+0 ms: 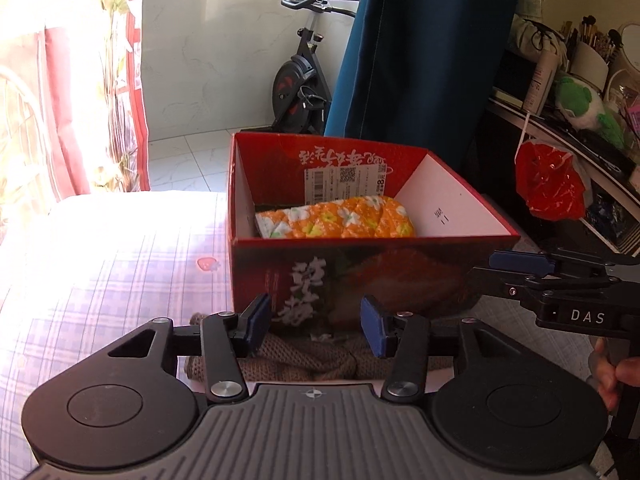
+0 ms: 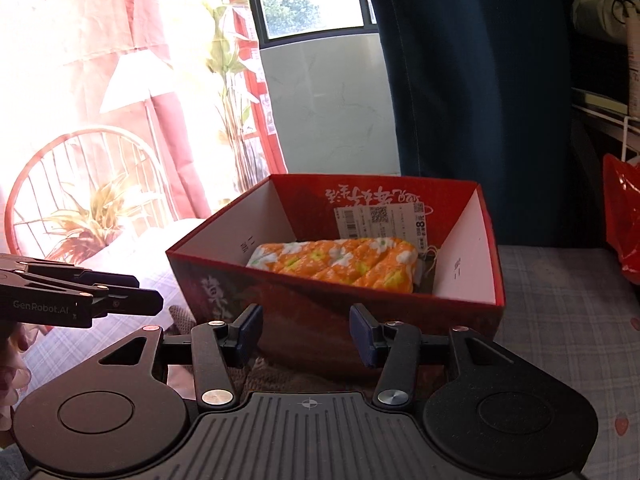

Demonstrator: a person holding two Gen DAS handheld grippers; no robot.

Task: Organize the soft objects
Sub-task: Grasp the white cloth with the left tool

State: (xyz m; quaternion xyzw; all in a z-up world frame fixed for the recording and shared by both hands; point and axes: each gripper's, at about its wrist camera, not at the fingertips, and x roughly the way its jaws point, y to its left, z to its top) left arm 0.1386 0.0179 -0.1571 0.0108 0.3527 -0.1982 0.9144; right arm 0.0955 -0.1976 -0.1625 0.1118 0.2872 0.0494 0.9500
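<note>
Nearest, in the left wrist view: left gripper of matte black plastic with two blue ribbed pads, jaws standing apart, nothing pinched between them, tilted downward. Just below and between the fingers, a brown coarse-knit cloth, rumpled and soft, lying on the pale checked bedsheet against the near wall of the box. Off to the right edge, the right gripper seen side-on, black with a blue pad, a hand wrapped round its grip.

In the right wrist view: right gripper, same black build, two blue pads parted with only air between, pointing down toward the box's near wall. Same brown knit partly visible under the fingers. At the left edge, the other tool's black fingers side-on.

Further on: one red glossy cardboard box, rectangular, open-topped, white inside, printed with large characters outside and bearing a white shipping label on the far inner wall. Inside, lying flat on the floor of the box toward the back, one orange quilted floral cloth, folded into a padded oblong with white and green blossoms.

Beyond: one crinkled red plastic bag hanging at the right, a dark blue curtain in long folds, one black exercise bike by the white wall, a sunlit red-edged curtain at the left.

Count: two grippers, two soft cloths, one box.
</note>
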